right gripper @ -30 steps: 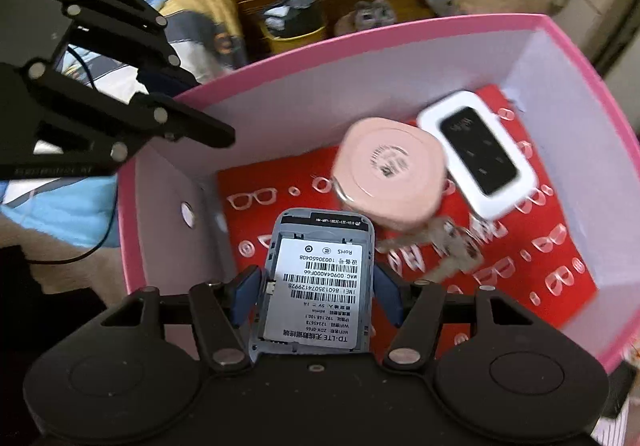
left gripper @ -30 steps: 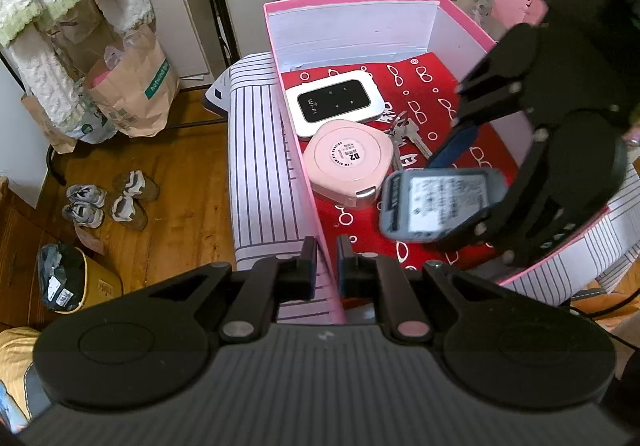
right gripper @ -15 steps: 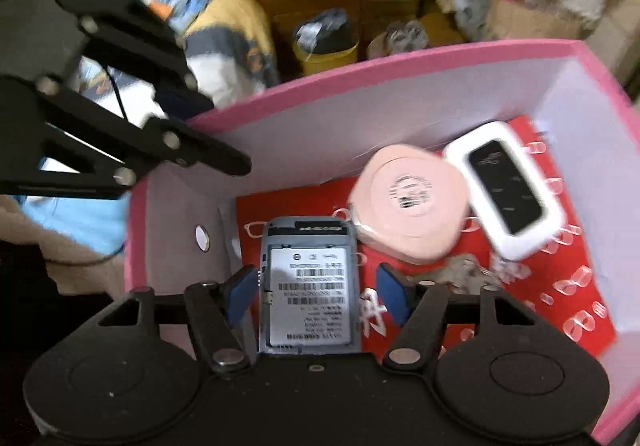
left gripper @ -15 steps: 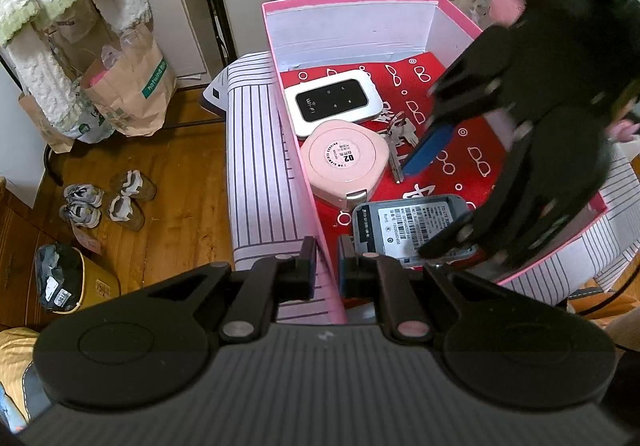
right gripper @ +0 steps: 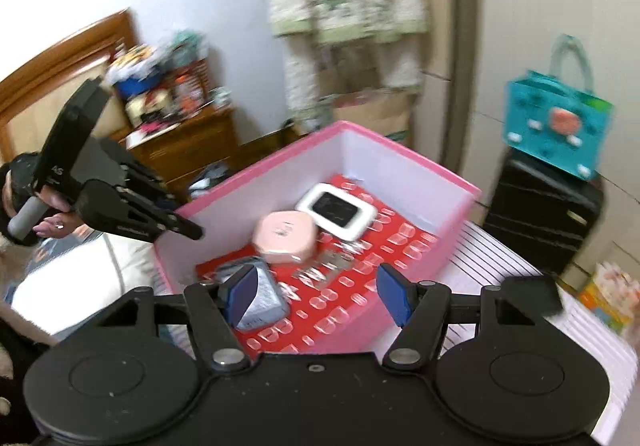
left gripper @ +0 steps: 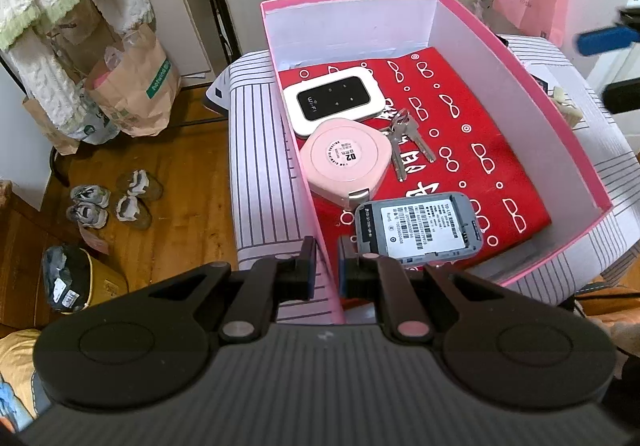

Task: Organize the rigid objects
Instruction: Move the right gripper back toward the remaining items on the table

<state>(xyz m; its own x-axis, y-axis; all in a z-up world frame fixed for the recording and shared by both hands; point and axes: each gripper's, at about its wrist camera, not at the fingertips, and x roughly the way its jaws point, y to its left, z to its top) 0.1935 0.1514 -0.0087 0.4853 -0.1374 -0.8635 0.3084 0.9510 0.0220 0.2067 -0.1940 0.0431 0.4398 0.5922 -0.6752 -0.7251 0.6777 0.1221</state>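
We see four items already in the pink box (left gripper: 472, 34), left to right: white wifi router (left gripper: 334, 100), pink tape measure (left gripper: 346, 160), keys (left gripper: 408, 144), grey device (left gripper: 418, 232); more may lie outside view. Left claw (left gripper: 326, 270) pinches the box's wall, right claw (right gripper: 320, 296) wide, empty

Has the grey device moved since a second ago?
Yes. The grey device went from mid-air in the right tongs down onto the red cloth, by the near wall of the pink box.
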